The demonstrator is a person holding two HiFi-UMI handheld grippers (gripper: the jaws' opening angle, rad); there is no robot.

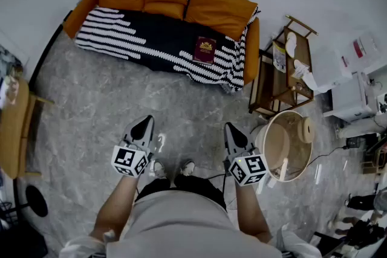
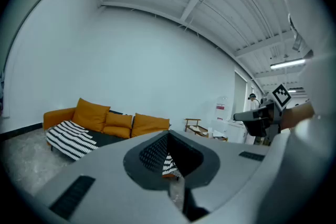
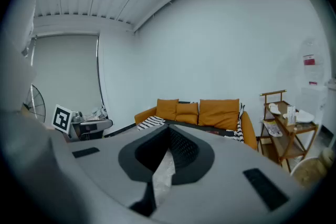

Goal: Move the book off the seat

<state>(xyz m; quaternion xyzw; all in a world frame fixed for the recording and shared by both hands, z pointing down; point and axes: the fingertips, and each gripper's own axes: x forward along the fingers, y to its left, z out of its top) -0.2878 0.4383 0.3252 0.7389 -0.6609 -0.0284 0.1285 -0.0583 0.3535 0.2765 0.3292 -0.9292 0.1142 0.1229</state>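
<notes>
While closed, left tongs (image 1: 144, 125) aim toward sofa (image 1: 80, 12).

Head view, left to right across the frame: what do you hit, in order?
wooden table → left gripper → book → right gripper → round beige tub → white machine. I left out the sofa, which spans several of these, and the wooden shelf cart, which overlaps the tub.

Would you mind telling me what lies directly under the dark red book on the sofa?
The book lies flat on a black-and-white striped blanket draped over the sofa. The seat cushion beneath is covered by that blanket, so it cannot be seen.
</notes>
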